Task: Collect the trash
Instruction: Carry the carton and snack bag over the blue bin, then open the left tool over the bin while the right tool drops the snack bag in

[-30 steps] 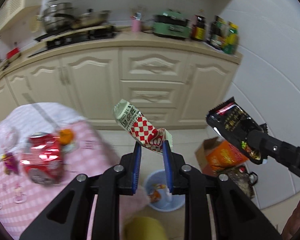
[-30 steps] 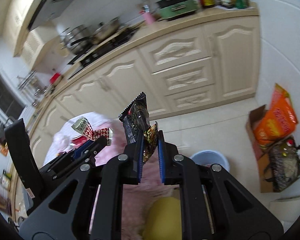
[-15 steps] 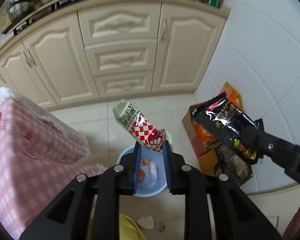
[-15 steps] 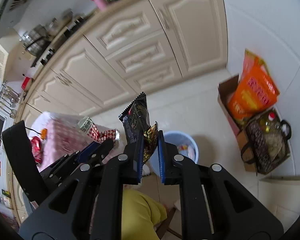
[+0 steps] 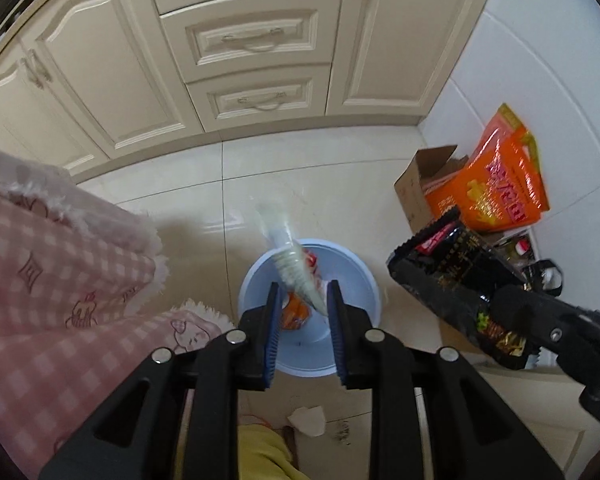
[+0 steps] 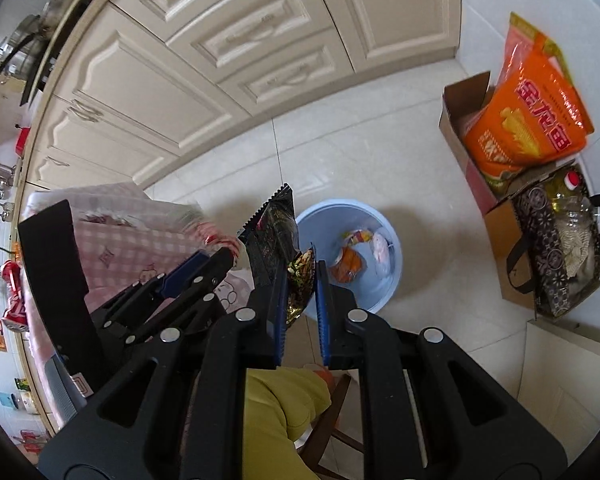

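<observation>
A light blue bin (image 5: 364,280) stands on the tiled floor with some wrappers inside, right below my left gripper (image 5: 302,304). Its jaws are opening. The red-checked milk carton (image 5: 288,264) shows blurred and tilted between them, its lower end only brushing the right pad. My right gripper (image 6: 300,280) is shut on a black snack wrapper (image 6: 276,236), beside and slightly short of the bin (image 6: 396,248). The left wrist view shows that wrapper (image 5: 452,276) to the right of the bin.
A pink checked tablecloth (image 5: 60,280) hangs at the left, close to the bin. A cardboard box with an orange bag (image 5: 496,184) and a dark patterned bag (image 6: 556,248) stand by the right wall. Cream cabinets (image 5: 252,40) lie behind. A crumpled tissue (image 5: 308,420) lies on the floor.
Both grippers have sunk and tipped down from the counter toward the bin. The left jaws have widened and the carton has tilted and blurred. The right grip is unchanged.
</observation>
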The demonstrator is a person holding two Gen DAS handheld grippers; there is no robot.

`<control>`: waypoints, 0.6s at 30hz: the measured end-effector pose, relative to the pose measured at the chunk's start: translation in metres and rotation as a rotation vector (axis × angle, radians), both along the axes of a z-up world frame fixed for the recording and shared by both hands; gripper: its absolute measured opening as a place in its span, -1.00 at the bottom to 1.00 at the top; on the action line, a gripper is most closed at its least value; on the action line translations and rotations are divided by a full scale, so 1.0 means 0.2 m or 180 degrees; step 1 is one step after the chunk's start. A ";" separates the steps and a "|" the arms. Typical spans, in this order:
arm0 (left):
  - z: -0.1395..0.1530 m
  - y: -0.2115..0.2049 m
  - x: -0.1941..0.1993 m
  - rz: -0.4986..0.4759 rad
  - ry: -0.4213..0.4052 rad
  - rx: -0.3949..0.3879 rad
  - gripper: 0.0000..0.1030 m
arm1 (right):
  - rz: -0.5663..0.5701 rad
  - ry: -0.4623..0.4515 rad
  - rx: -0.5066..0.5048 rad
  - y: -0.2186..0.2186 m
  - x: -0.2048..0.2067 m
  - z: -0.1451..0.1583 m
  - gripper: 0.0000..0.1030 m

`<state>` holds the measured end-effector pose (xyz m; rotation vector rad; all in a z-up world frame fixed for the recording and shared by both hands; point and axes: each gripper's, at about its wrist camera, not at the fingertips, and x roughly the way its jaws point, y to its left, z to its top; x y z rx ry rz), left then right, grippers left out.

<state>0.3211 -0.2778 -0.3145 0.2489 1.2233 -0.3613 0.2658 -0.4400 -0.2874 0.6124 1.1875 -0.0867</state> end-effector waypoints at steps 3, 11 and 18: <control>-0.04 0.03 0.02 0.0031 0.0043 0.0036 -0.16 | 0.0008 0.0066 0.0017 0.00 0.03 -0.05 -0.75; -0.03 0.07 0.04 0.0102 0.0047 0.0062 -0.16 | 0.0141 0.0107 0.0120 0.07 0.11 -0.08 -0.68; 0.02 0.11 0.04 0.0162 0.0009 0.0042 -0.13 | 0.0092 0.0001 0.0129 0.06 0.10 -0.02 0.12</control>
